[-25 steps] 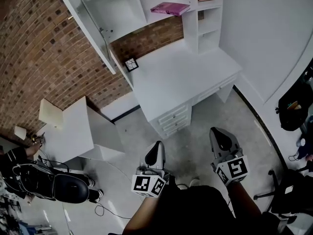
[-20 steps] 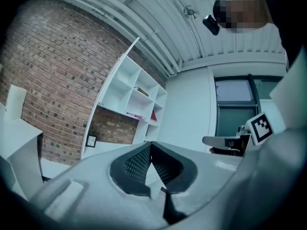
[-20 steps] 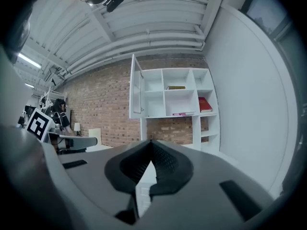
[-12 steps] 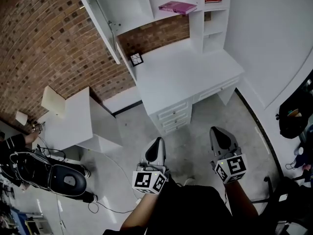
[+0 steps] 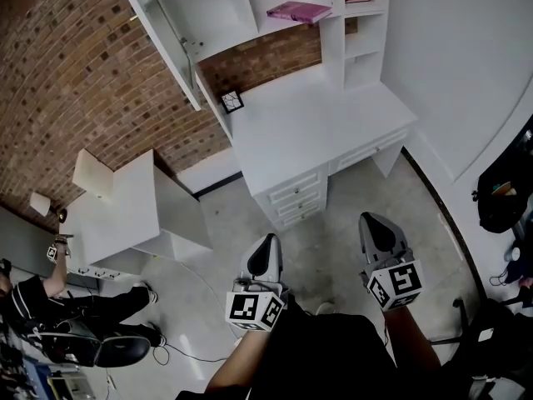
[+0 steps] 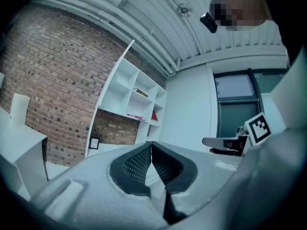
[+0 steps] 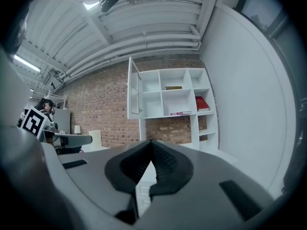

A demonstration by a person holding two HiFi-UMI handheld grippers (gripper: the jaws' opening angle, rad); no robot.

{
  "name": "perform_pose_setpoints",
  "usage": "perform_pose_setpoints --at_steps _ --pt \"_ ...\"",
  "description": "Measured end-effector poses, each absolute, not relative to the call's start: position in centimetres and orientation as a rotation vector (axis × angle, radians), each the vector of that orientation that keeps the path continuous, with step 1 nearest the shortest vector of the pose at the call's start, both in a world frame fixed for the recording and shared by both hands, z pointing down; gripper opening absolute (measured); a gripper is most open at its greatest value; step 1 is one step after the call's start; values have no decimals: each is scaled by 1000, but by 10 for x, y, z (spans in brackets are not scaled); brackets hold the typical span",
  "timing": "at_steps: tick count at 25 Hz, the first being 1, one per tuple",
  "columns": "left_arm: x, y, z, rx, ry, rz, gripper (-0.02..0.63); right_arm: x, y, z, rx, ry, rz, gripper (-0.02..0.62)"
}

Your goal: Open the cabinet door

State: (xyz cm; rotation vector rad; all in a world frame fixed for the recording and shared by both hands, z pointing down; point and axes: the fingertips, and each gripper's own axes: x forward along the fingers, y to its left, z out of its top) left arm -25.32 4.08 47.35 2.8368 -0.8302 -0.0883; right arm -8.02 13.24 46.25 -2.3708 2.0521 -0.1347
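Against the brick wall (image 5: 75,73) stands the white cabinet (image 5: 250,7), an open-shelved unit mounted over the white table (image 5: 308,132). The cabinet door (image 5: 158,40) is hinged at the unit's left edge and stands swung out, edge-on to the shelves; the right tool's view confirms this position.

Change over the last second:
- The cabinet and table sit slightly further right in the head view than a second ago. Over the last half second they hold nearly the same place.
- The door angle matches in all three head views. No swing is recorded.
- At the lower left, a person (image 5: 50,302) in dark clothing now shows where a dark chair showed before.
- The left tool (image 5: 266,252) and the right tool (image 5: 376,227) remain low in the frame, above the floor (image 5: 333,240) in front of the table and well apart from the door.

Tool state: both tools have their jaws closed together with nothing between the pads.

Meaning for the task: the door already appears open, and neither tool touches it. Judged from this, no opening stroke is in progress; the step is either complete or needs only a check of the door's angle.
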Motion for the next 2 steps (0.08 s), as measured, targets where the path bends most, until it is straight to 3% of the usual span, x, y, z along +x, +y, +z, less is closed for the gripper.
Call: perform_pose_setpoints --at_steps 2 --pt "-249 39 471 2840 -835 -87 20 -76 130 460 -2368 2051 -130 0"
